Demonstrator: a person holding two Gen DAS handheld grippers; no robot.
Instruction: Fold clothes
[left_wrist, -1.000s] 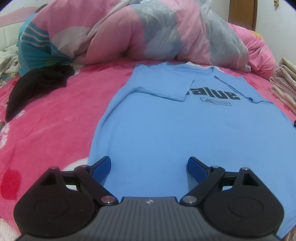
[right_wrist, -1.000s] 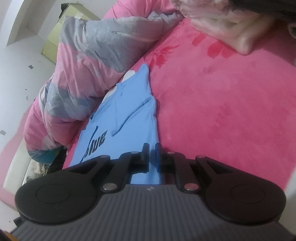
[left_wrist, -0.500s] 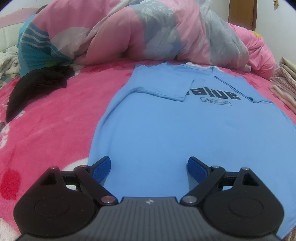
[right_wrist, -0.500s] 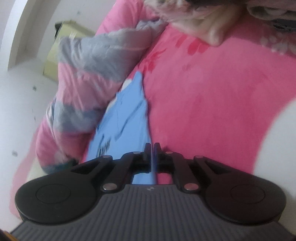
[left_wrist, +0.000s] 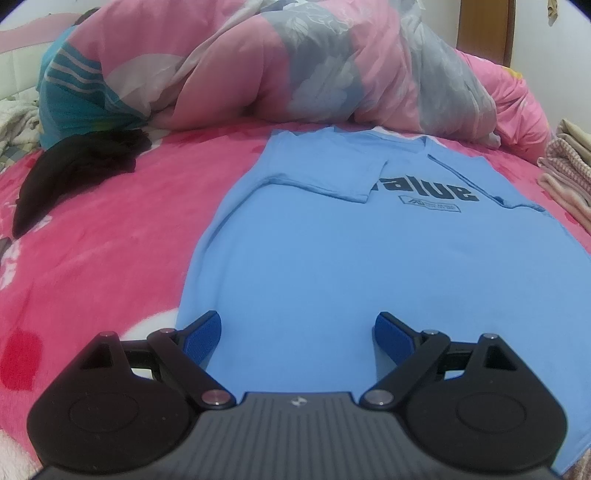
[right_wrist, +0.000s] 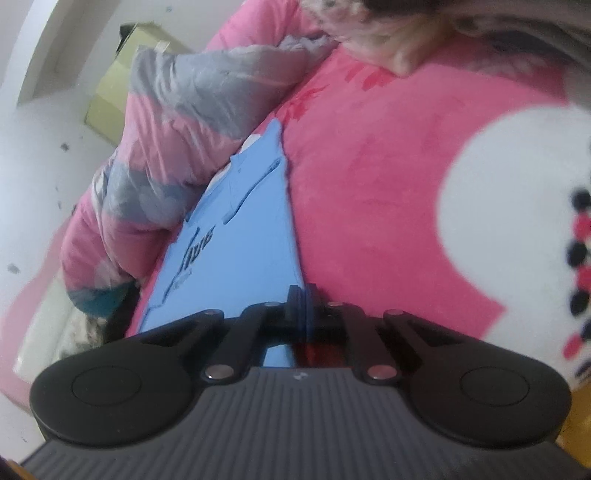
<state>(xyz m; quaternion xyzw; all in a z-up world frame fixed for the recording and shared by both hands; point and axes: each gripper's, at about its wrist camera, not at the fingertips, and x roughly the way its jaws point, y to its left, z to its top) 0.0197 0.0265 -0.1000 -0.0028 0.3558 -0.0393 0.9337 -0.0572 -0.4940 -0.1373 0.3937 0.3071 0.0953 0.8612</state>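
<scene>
The left gripper (left_wrist: 297, 328) hangs wide open over the blue shirt (left_wrist: 332, 258). The right gripper (right_wrist: 304, 295) pinches the shirt's edge (right_wrist: 295, 258) on the pink blanket (right_wrist: 369, 184).

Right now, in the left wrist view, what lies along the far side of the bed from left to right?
Black garment → pink and grey quilt → stack of folded cloths.

The T-shirt (left_wrist: 332, 266) is laid flat on the blanket (left_wrist: 110, 251), one sleeve (left_wrist: 325, 173) folded over its chest. Behind its collar the heaped quilt (left_wrist: 280, 62) is found. A dark garment (left_wrist: 74, 173) is placed to the left, a folded stack (left_wrist: 569, 173) to the right.
</scene>
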